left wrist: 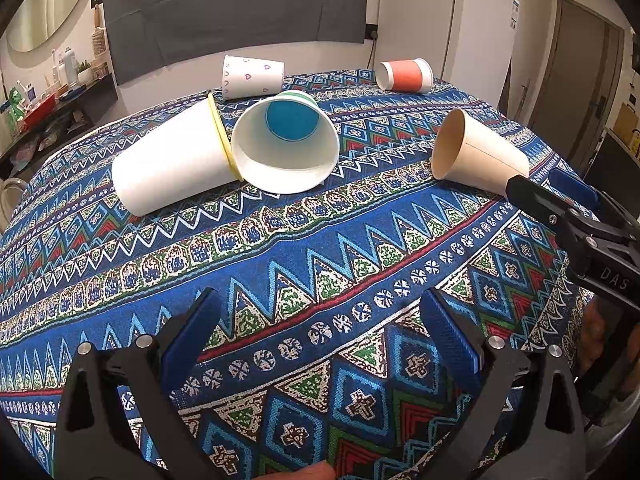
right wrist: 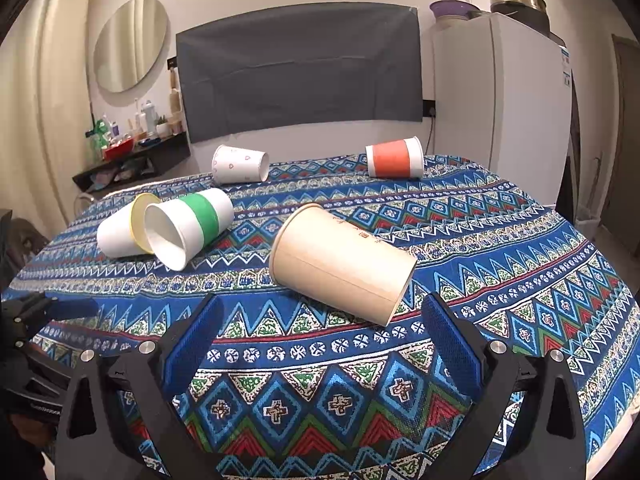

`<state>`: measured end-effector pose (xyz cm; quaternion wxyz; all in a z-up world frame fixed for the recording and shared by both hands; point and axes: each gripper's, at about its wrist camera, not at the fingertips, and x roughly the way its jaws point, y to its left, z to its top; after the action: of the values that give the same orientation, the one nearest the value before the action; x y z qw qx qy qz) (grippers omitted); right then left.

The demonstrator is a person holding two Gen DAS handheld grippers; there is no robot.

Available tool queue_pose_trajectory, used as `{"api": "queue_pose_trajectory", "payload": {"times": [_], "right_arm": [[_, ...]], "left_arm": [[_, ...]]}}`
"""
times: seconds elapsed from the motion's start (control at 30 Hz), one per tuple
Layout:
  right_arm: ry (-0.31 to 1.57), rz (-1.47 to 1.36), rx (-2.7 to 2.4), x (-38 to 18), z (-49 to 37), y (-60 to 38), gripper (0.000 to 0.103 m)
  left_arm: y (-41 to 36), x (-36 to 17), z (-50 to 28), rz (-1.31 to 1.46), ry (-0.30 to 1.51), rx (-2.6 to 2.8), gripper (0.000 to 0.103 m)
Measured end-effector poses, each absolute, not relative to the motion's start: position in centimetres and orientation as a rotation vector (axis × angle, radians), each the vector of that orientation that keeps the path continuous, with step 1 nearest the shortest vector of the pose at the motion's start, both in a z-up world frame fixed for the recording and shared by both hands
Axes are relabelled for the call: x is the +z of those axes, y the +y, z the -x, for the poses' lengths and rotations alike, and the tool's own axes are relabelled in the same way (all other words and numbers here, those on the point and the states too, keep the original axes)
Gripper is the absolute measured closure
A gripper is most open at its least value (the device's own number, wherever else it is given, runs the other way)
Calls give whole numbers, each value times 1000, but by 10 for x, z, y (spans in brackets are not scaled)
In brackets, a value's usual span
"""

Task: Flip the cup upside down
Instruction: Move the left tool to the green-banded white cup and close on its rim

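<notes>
I hold my right hand-held gripper open just short of the tan cup, which lies on its side, ready to straddle it.

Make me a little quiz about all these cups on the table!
1. How many cups lie on the tablecloth?
2. True or false: the tan cup stands upright.
3. Which cup touches the yellow-rimmed cup? A) orange cup B) green-banded cup C) hearts cup

Key
1. Five.
2. False: it lies on its side, just beyond the open right gripper.
3. B. Their rims meet; the left gripper is open too, holding nothing.
</notes>
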<state>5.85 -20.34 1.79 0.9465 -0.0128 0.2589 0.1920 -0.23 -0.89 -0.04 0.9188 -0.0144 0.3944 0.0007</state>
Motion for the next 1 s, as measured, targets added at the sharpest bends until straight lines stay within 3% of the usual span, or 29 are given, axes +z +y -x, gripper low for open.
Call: {"api": "queue_pose_trajectory", "payload": {"times": [0.33, 1.0], "right_arm": [[522, 31, 356, 19, -58, -204, 8], [561, 32, 403, 28, -77, -200, 8]], "left_arm": [[-7, 0, -6, 8, 838, 30, 6], [-21, 37, -39, -297, 794, 65, 6]]}}
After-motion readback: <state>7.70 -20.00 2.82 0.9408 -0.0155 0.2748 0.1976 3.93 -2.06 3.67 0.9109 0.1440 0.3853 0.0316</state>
